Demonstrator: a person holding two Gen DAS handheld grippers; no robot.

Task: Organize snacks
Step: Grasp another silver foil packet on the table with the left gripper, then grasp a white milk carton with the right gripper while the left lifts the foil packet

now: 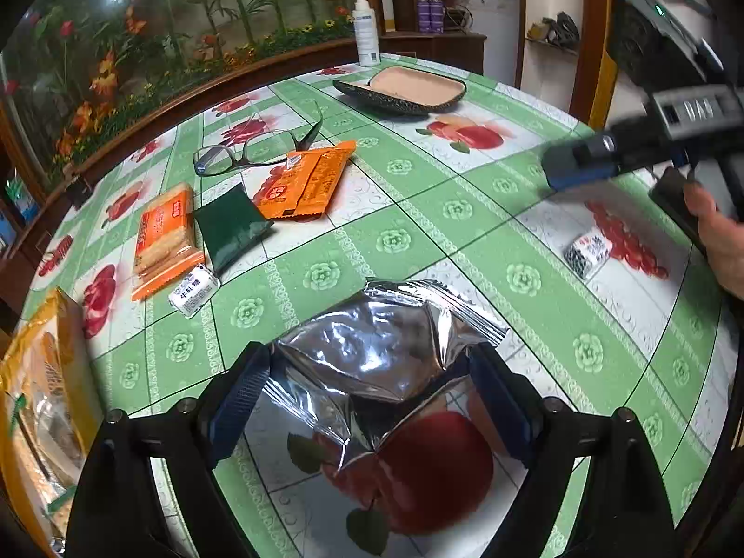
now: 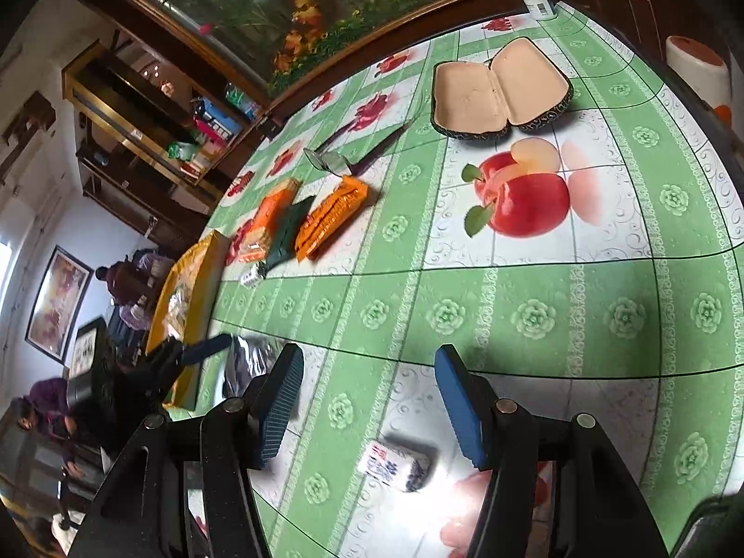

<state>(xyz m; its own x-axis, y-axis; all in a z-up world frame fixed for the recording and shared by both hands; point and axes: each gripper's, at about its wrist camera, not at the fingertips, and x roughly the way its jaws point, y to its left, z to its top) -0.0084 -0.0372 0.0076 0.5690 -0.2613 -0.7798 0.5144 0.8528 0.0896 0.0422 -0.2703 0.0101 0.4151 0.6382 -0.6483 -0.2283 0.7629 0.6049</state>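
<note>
A: Which step? Left gripper (image 1: 372, 400) stands apart around the silver packet (image 1: 386, 348), well short of the orange snacks (image 1: 304, 183).

B: Gathering, I'd judge; right gripper (image 2: 367, 411) gapes above the small candy (image 2: 395, 465); next, close.

Both tongs, left (image 1: 372, 400) and right (image 2: 367, 404), angle downward, jaws apart.

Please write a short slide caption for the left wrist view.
Left gripper open around a silver foil packet on the green fruit-print tablecloth.

Two close wrist views angled down over the table (image 1: 418, 214), sharing the orange packets (image 1: 307, 181).
</note>
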